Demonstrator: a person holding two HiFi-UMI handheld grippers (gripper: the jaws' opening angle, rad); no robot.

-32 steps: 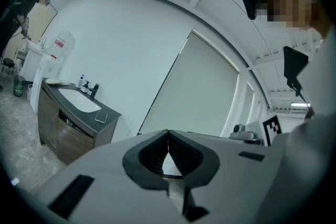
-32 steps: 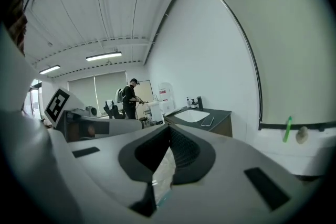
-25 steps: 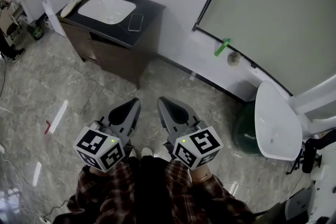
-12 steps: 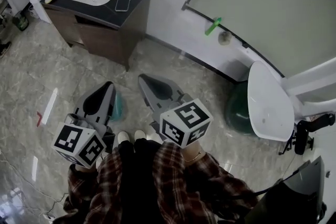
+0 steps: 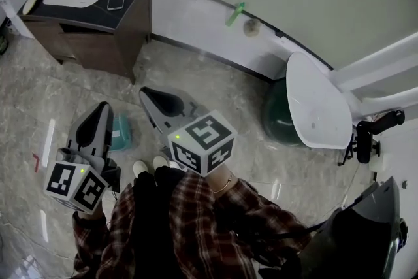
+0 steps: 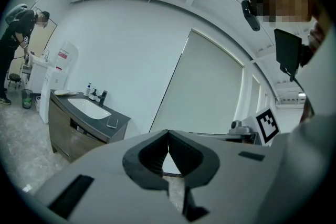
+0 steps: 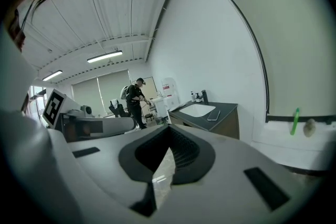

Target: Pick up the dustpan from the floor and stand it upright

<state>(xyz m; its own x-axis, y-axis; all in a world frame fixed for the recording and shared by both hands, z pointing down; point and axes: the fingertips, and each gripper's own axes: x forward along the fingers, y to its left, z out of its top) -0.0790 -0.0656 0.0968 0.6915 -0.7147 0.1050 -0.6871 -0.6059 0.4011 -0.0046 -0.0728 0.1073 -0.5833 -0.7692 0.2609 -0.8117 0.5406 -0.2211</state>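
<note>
My left gripper [image 5: 102,109] and right gripper [image 5: 149,97], fingers closed on nothing, hover over the floor [image 5: 215,101] by a teal thing [image 5: 121,134] (perhaps the dustpan; lying or upright, unclear).

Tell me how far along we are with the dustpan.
Nothing looks done yet. Both the left claw and the right claw are shut and empty, aimed across the room rather than down. In the head view a teal object, possibly the dustpan, lies on the floor beside the left claw, partly hidden. Left: reach down, grip it, lift it, stand it upright.
</note>
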